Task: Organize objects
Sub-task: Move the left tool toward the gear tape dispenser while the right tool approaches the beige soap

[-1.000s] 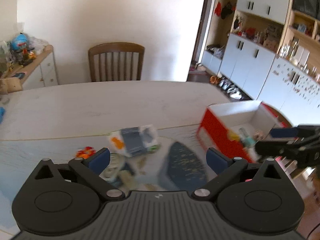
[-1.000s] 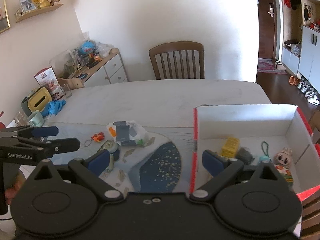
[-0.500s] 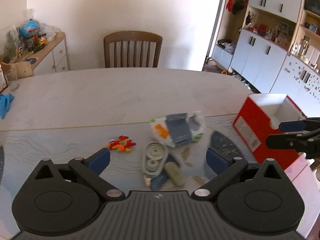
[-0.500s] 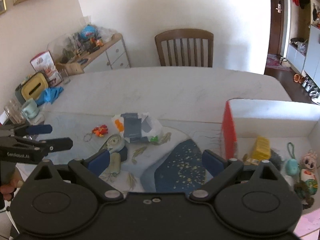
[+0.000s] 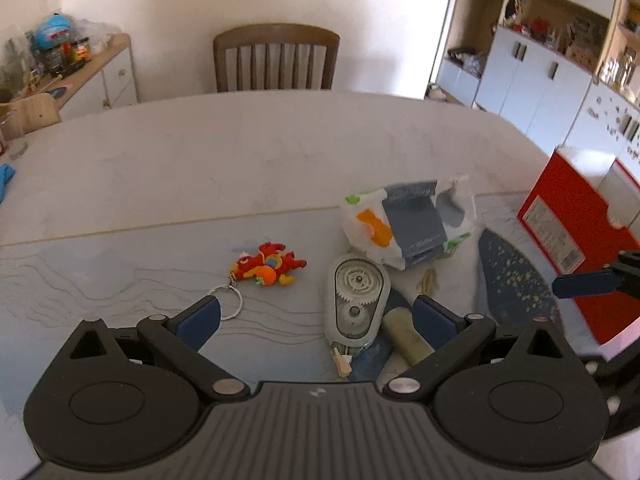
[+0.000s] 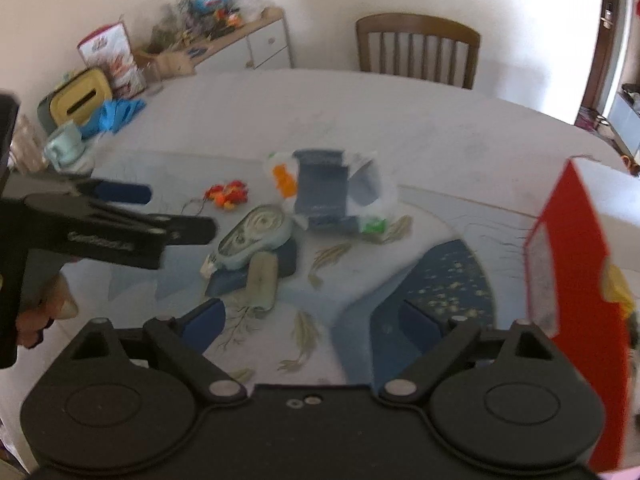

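Note:
My left gripper (image 5: 316, 316) is open and empty, low over the table. Just ahead lie a pale correction-tape dispenser (image 5: 357, 298), a beige cylinder (image 5: 404, 340), a red-orange keychain toy (image 5: 266, 266) with a ring, and a white packet with a grey label (image 5: 408, 222). My right gripper (image 6: 312, 320) is open and empty over the blue patterned mat (image 6: 432, 284). The same dispenser (image 6: 256, 236), cylinder (image 6: 262, 278), toy (image 6: 227, 196) and packet (image 6: 324, 192) lie ahead of it. The red box (image 6: 572, 264) stands at the right; it also shows in the left wrist view (image 5: 568, 220).
A wooden chair (image 5: 276, 58) stands behind the table. A sideboard (image 5: 72, 76) with clutter is at the far left. A yellow tissue box (image 6: 82, 100), blue cloth (image 6: 114, 114) and cup (image 6: 64, 148) sit at the table's left edge. White cabinets (image 5: 552, 72) line the right wall.
Both grippers have swung left, away from the red box, toward the loose items. The box has slid to the right edge of both views. Both stay open.

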